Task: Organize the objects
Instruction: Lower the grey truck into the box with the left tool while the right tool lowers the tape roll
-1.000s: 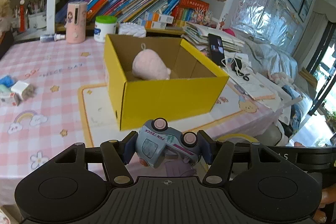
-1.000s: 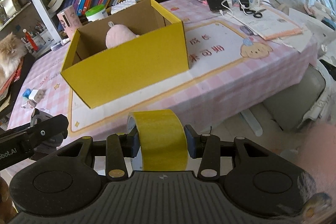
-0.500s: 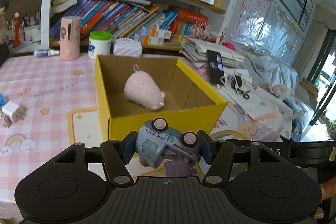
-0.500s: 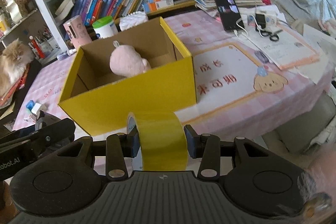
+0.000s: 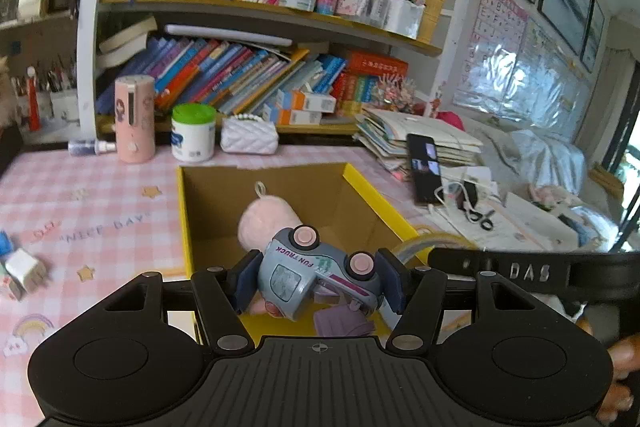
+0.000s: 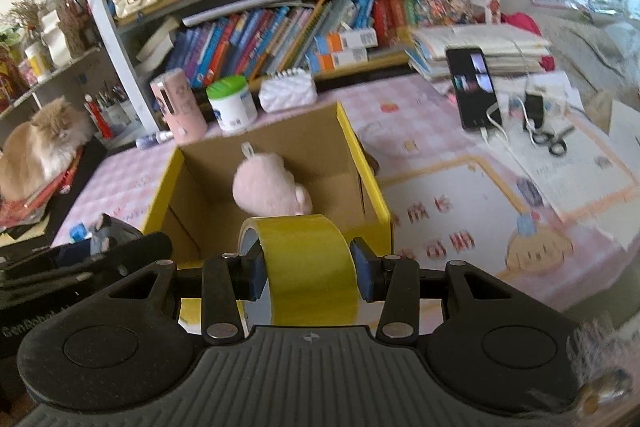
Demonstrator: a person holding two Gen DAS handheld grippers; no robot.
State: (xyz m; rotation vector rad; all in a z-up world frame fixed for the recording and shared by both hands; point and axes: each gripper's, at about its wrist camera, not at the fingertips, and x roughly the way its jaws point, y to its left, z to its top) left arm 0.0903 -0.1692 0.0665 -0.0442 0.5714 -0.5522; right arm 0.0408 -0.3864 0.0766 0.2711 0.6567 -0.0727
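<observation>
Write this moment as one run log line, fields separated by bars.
left gripper: shut on toy truck | right gripper: shut on yellow tape roll | yellow box: holds pink plush

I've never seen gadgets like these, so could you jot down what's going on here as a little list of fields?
left gripper: jaws shut on a toy truck, tipped on its side
right gripper: jaws shut on a yellow tape roll
box: yellow outside, open top, on the table
in the box: pink plush only
truck and tape: both at the box's near edge, not yet inside
behind the box: pink cylinder, green-lidded jar, white purse
right of the box: phone, scissors
</observation>
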